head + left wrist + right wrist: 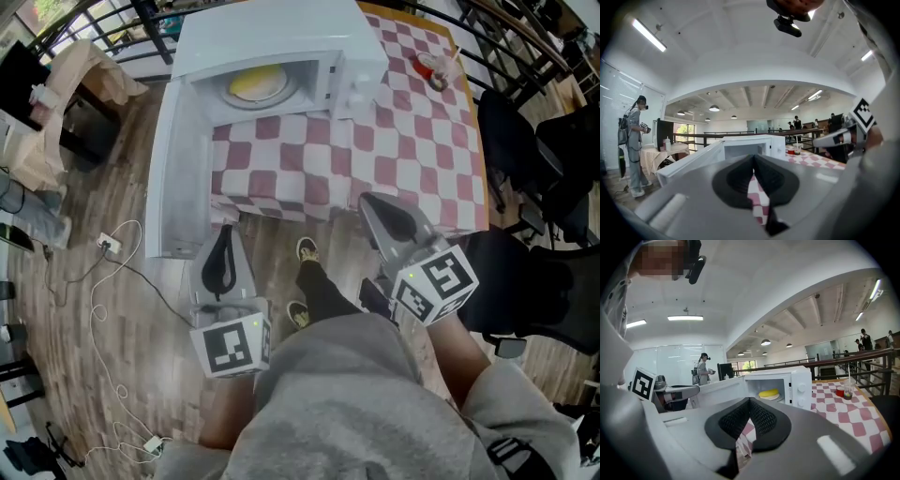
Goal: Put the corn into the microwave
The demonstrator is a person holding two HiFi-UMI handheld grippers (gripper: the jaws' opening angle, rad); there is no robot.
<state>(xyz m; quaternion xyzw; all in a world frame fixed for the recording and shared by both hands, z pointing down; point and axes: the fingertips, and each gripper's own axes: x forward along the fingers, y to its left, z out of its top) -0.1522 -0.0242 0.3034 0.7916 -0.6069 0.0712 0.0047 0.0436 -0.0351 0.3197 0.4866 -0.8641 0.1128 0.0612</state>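
Right gripper view: right gripper closed, seemingly empty; left gripper likewise.

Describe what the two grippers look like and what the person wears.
Both the left gripper and the right gripper have grey tapered bodies with black pads inside. Each carries a white cube with black square markers. The person wears a grey top.

Glossy white plastic microwave, checked cloth tablecloth, matt wood-plank floor.

We see the left gripper, its jaws together and empty; beyond it stands a white microwave, door open leftward, on a checked tablecloth.
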